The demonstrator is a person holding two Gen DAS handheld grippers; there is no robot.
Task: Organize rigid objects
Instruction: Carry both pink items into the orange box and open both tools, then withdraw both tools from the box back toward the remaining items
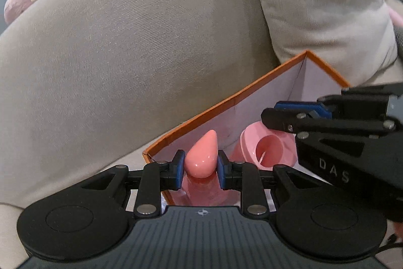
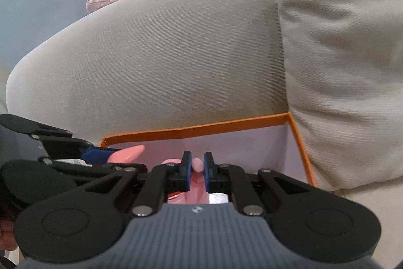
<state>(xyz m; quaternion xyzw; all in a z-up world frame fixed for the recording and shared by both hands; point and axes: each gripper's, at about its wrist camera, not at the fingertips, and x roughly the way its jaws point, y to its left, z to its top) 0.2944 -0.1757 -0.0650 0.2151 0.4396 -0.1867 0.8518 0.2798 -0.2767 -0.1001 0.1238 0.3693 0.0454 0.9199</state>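
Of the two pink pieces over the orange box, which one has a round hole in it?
The pink ring piece, which the right gripper holds. The pink teardrop piece, in the left gripper, is solid and pointed, with no hole.

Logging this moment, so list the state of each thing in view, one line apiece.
Left tool: shut on the pink teardrop piece, over the box.
Right tool: shut on a small pink part.
Pink ring piece: inside the box.
Orange-rimmed box: open, on the beige sofa.
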